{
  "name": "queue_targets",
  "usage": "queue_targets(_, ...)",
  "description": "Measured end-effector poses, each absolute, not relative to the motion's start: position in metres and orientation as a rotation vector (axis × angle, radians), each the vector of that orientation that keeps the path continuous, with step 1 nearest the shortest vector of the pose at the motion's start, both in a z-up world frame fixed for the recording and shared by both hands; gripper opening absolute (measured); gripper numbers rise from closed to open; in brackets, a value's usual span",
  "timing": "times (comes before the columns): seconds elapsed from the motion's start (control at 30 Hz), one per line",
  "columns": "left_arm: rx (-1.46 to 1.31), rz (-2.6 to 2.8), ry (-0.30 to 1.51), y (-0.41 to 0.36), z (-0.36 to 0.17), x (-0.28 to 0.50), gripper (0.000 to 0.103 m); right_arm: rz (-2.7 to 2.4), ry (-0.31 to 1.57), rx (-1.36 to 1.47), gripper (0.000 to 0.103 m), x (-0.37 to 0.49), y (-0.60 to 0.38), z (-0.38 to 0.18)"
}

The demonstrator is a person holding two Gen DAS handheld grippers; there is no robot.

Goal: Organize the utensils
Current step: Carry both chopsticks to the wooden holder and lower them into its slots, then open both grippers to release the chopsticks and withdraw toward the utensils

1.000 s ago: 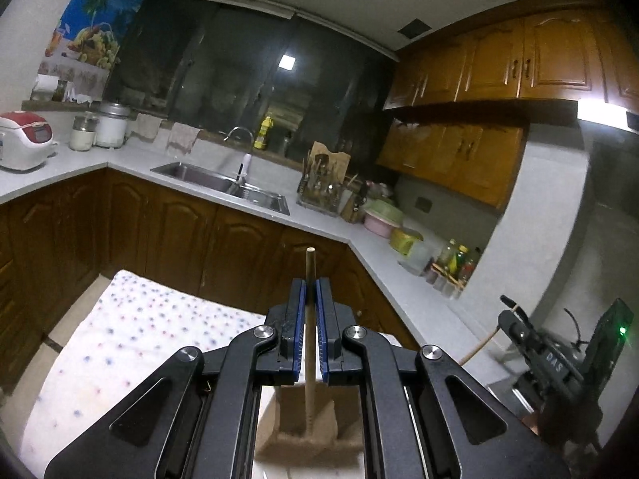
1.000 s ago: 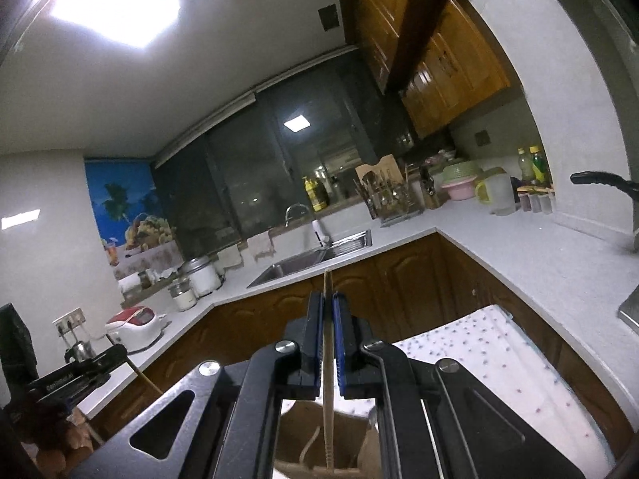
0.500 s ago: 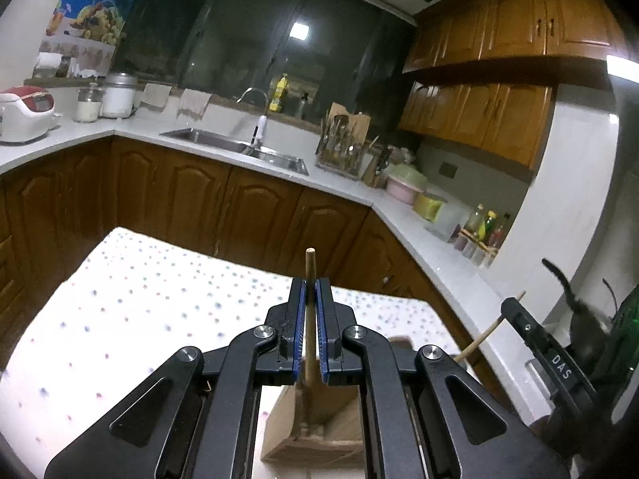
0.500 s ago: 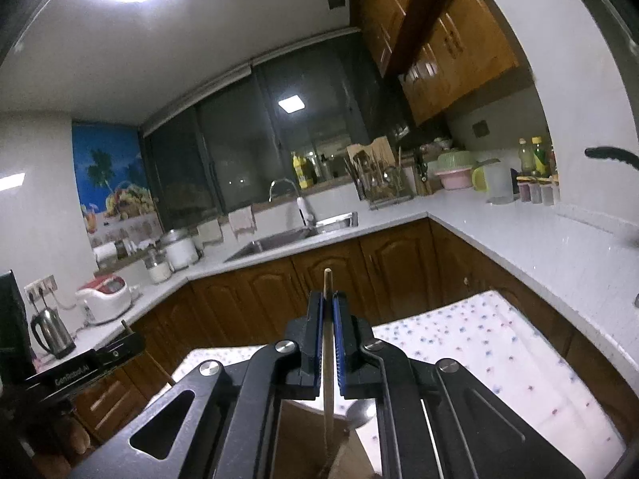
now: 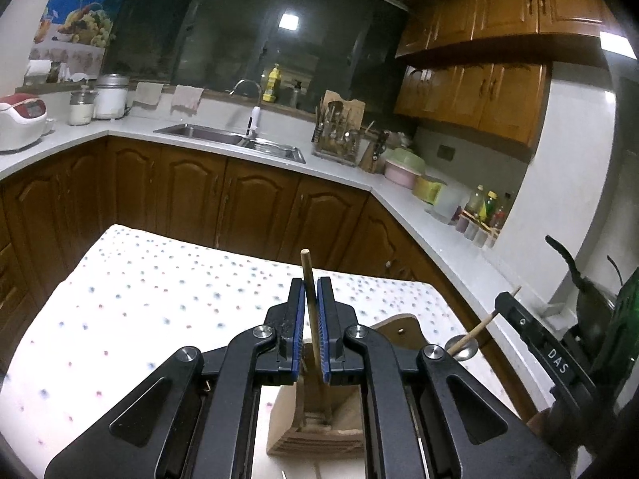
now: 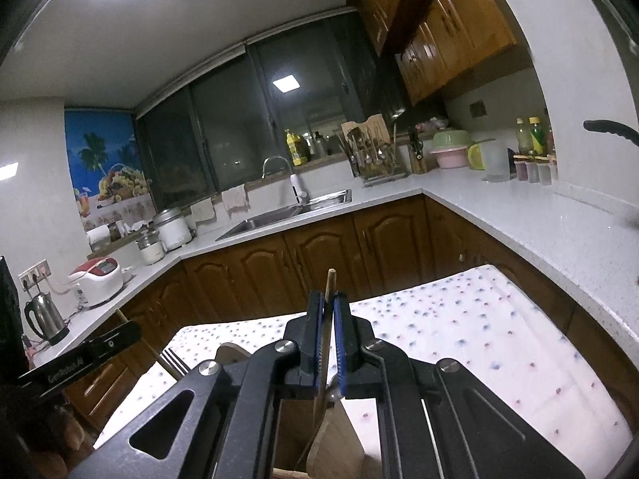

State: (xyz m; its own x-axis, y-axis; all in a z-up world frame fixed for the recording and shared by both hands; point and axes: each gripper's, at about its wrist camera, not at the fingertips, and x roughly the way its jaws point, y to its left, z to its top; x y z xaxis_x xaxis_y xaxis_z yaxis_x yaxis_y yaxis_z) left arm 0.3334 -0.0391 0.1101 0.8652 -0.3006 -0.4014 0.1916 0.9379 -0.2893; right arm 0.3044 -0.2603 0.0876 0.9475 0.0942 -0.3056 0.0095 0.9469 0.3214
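My left gripper [image 5: 310, 291] is shut on the wooden handle of a fork [image 5: 306, 267], which stands nearly upright. Its head hangs down inside a wooden utensil holder [image 5: 347, 411] on the dotted tablecloth [image 5: 159, 299]. My right gripper [image 6: 327, 299] is shut on the thin wooden handle of a spoon [image 6: 330, 279], which also reaches down toward the holder [image 6: 339, 435]. The left wrist view shows the spoon's metal bowl [image 5: 463, 349] at the right. In the right wrist view the fork's tines [image 6: 175, 359] show at the left.
Brown cabinets under a pale L-shaped counter [image 5: 419, 215] ring the table. On it are a sink [image 5: 231, 139], a utensil rack [image 5: 337, 139], a rice cooker [image 5: 20, 119], bowls and bottles. A kettle [image 6: 44, 319] stands at the left.
Both grippers have come down toward the table with their utensils still gripped. The wooden holder now sits closer beneath them and more of the tablecloth shows.
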Motion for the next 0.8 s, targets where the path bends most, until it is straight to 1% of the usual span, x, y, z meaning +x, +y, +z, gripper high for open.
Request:
queue_targets(0.03, -0.245, -0.263, 0.461, -0.038, 0.110, 0.334, 0.006, 0.044, 0.328, 0.331, 0.011, 0.305, -0.261, 0.087)
queue_targets(0.1, -0.248, -0.266, 0.470, -0.037, 0.111, 0.333, 0.007, 0.051, 0.334, 0.348, 0.011, 0.304, -0.263, 0.085)
queue_targets(0.13, -0.250, -0.272, 0.475, -0.036, 0.113, 0.332, 0.007, 0.052, 0.337, 0.356, 0.015, 0.303, -0.264, 0.085)
queue_targets(0.17, -0.252, -0.275, 0.478, -0.036, 0.113, 0.331, 0.011, 0.056, 0.336, 0.365, 0.022, 0.301, -0.265, 0.086)
queue_targets(0.2, -0.254, -0.277, 0.480, -0.035, 0.115, 0.330, 0.021, 0.058, 0.332, 0.370, 0.027, 0.299, -0.267, 0.087)
queue_targets(0.23, -0.256, -0.277, 0.479, -0.034, 0.116, 0.328, 0.027, 0.059, 0.323, 0.376, 0.037, 0.296, -0.268, 0.088)
queue_targets(0.27, -0.257, -0.272, 0.473, -0.032, 0.117, 0.325, 0.039, 0.060, 0.314, 0.382, 0.046, 0.292, -0.270, 0.090)
queue_targets(0.3, -0.260, -0.264, 0.466, -0.030, 0.118, 0.321, 0.050, 0.062, 0.301, 0.393, 0.050, 0.286, -0.273, 0.093)
queue_targets(0.37, -0.275, -0.253, 0.460, -0.026, 0.119, 0.314, 0.056, 0.070, 0.285, 0.412, 0.063, 0.278, -0.277, 0.098)
queue_targets(0.4, -0.283, -0.251, 0.460, -0.023, 0.119, 0.311, 0.057, 0.075, 0.274, 0.422, 0.066, 0.273, -0.279, 0.100)
queue_targets(0.43, -0.292, -0.248, 0.463, -0.020, 0.119, 0.307, 0.059, 0.075, 0.264, 0.431, 0.075, 0.266, -0.281, 0.102)
queue_targets(0.47, -0.298, -0.243, 0.466, -0.018, 0.118, 0.303, 0.064, 0.074, 0.254, 0.442, 0.084, 0.259, -0.283, 0.104)
queue_targets(0.5, -0.306, -0.238, 0.468, -0.015, 0.117, 0.299, 0.067, 0.077, 0.245, 0.453, 0.087, 0.252, -0.285, 0.104)
queue_targets(0.57, -0.324, -0.228, 0.472, -0.008, 0.113, 0.287, 0.069, 0.085, 0.237, 0.473, 0.096, 0.241, -0.289, 0.104)
queue_targets(0.63, -0.338, -0.218, 0.479, -0.003, 0.109, 0.277, 0.072, 0.097, 0.235, 0.494, 0.100, 0.228, -0.293, 0.102)
queue_targets(0.8, -0.364, -0.201, 0.524, 0.008, 0.093, 0.248, 0.073, 0.101, 0.259, 0.510, 0.101, 0.196, -0.293, 0.092)
